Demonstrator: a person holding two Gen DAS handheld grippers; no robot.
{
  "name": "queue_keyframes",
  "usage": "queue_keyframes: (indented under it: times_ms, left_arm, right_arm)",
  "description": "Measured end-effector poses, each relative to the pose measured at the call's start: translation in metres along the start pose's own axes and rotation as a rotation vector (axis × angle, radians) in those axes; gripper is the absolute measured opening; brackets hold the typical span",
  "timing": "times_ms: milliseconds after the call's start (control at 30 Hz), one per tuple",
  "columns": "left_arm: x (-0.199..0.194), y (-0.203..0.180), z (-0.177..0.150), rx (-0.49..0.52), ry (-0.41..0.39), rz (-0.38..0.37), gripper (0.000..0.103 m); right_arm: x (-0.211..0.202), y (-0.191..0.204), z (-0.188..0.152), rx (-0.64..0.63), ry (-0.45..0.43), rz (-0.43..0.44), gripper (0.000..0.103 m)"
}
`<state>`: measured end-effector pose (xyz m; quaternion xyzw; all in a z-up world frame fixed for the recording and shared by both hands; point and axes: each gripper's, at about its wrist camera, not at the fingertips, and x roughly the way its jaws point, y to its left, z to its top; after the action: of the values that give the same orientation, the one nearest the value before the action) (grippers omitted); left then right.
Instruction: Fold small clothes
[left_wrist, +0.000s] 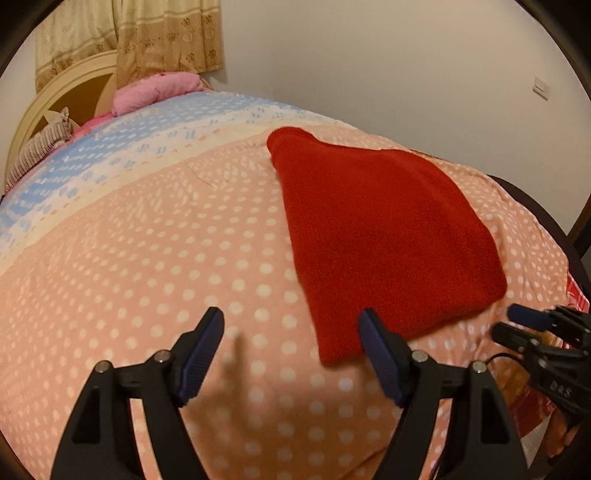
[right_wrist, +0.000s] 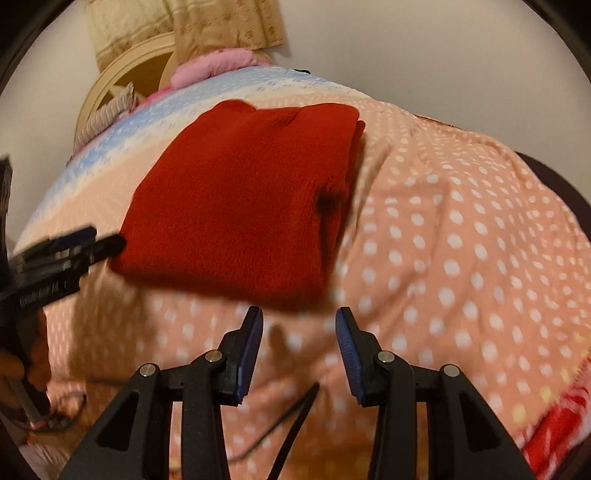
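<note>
While the bed (left_wrist: 147, 258) gives softly, the folded red garment (left_wrist: 376, 229) lies at one o'clock from the left tongs (left_wrist: 291, 354) — wide, empty; the right tongs (right_wrist: 299, 350), narrower and empty, could snag its near edge, undoing layers.

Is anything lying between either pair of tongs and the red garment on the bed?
Nothing visible. Only bare polka-dot bedspread separates the left tongs and right tongs from the folded red garment; both are open and empty.
</note>
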<state>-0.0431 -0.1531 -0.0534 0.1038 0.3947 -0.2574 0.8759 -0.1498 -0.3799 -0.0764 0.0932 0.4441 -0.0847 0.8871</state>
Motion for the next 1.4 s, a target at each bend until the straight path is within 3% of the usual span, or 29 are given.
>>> queue_keyframes:
  times_ms: [167, 233, 300, 367, 500, 633, 833, 1000, 1400]
  left_arm:
    - [-0.028, -0.009, -0.004, 0.012, -0.062, 0.04, 0.078]
    - [-0.042, -0.014, -0.004, 0.027, -0.097, 0.054, 0.085]
    - [-0.058, -0.017, -0.004, 0.036, -0.14, 0.074, 0.1]
    - [-0.074, -0.02, -0.004, 0.045, -0.194, 0.091, 0.103]
    - [-0.1, -0.019, -0.001, 0.037, -0.26, 0.102, 0.103]
    - [-0.119, -0.02, -0.001, 0.03, -0.321, 0.166, 0.103]
    - [-0.146, -0.018, -0.001, -0.002, -0.414, 0.169, 0.103]
    - [-0.156, -0.02, -0.002, -0.015, -0.454, 0.155, 0.103]
    - [-0.15, -0.024, -0.004, -0.011, -0.435, 0.147, 0.103]
  right_arm:
    - [-0.046, 0.018, -0.009, -0.031, -0.095, -0.04, 0.049]
    - [-0.064, 0.026, -0.008, -0.028, -0.149, -0.045, 0.058]
    - [-0.084, 0.034, -0.005, -0.018, -0.215, -0.044, 0.069]
    - [-0.099, 0.041, -0.003, -0.011, -0.266, -0.04, 0.069]
    - [-0.125, 0.056, 0.003, -0.009, -0.36, -0.055, 0.07]
    - [-0.149, 0.067, 0.004, -0.025, -0.459, -0.116, 0.07]
    - [-0.185, 0.083, -0.001, -0.035, -0.598, -0.172, 0.079]
    - [-0.2, 0.091, -0.002, -0.053, -0.653, -0.187, 0.081]
    - [-0.202, 0.09, -0.005, -0.038, -0.663, -0.213, 0.082]
